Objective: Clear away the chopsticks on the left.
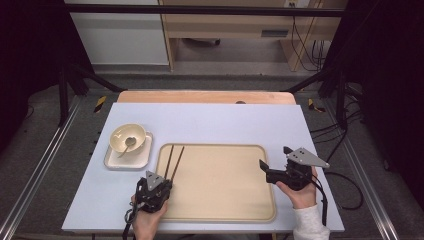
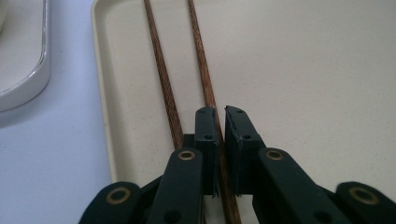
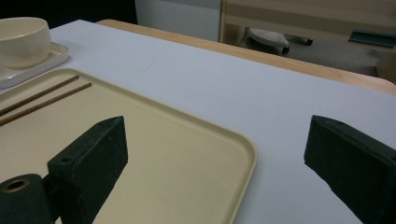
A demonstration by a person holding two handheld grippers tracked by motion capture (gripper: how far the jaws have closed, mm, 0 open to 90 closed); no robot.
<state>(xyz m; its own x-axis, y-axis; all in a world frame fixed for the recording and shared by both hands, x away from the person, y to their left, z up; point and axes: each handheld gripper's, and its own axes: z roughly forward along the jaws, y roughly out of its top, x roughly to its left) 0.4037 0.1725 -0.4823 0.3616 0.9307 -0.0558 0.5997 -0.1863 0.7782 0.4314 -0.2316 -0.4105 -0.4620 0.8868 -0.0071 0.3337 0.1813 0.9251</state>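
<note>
We hold the left gripper [image 2: 220,114] low over the near left corner of the flat beige plastic tray [image 1: 235,200], and its black fingers [image 2: 206,133] are clamped on one of the two thin brown wooden chopsticks [image 2: 205,74]; the other chopstick [image 2: 161,74] lies just beside it on the tray floor, the pair running roughly parallel away from us. The right gripper [image 3: 217,154] hovers at the tray's right edge with its fingers [image 3: 91,161] spread wide and nothing between them. On the pale blue counter [image 1: 220,120] to the tray's left sits a cream round bowl [image 1: 128,137] holding a spoon [image 1: 128,144], on a small white square plate [image 1: 114,161].
</note>
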